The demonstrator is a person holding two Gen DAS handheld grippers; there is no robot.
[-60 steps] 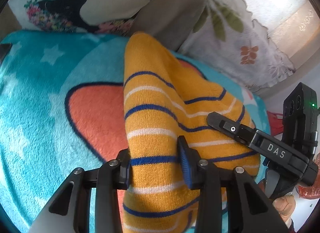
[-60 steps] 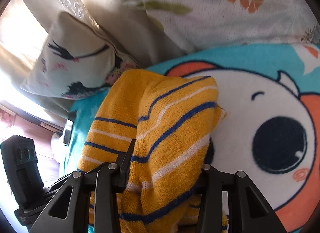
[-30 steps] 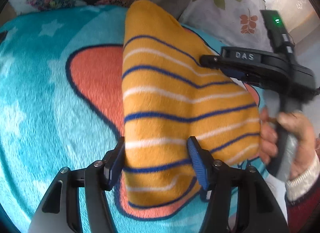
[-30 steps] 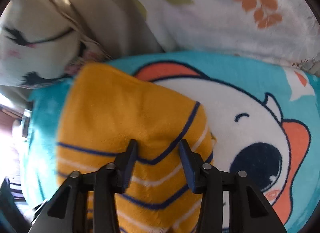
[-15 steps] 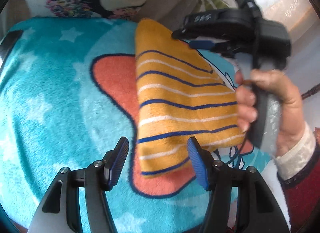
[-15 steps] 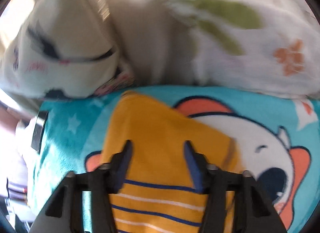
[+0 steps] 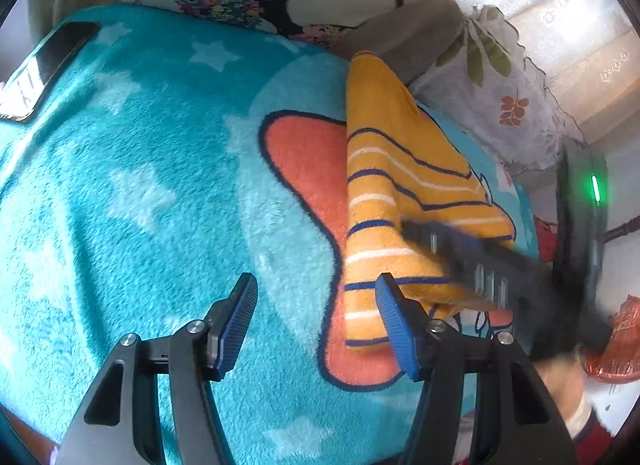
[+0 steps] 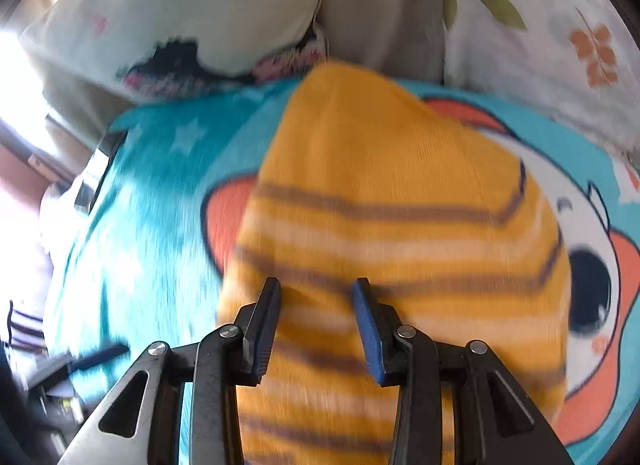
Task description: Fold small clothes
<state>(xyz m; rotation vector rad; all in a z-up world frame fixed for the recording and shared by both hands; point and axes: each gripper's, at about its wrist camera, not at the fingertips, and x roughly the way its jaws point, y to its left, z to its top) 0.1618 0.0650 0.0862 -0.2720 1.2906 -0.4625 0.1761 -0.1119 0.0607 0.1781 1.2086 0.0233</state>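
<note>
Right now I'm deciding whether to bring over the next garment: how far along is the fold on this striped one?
Mostly done: the yellow striped garment lies doubled over on the teal blanket. In hand: nothing. The left gripper is open beside it, and the right gripper, whose jaws have just been closing, is over it without clamping fabric. Left: perhaps a final fold or smoothing.

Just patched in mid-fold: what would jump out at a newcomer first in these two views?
The folded orange knit garment with navy and white stripes stands out first, lying on the fluffy turquoise cartoon blanket. The left tool hangs open over bare blanket just left of it. A dark phone lies at the blanket's far left edge.
</note>
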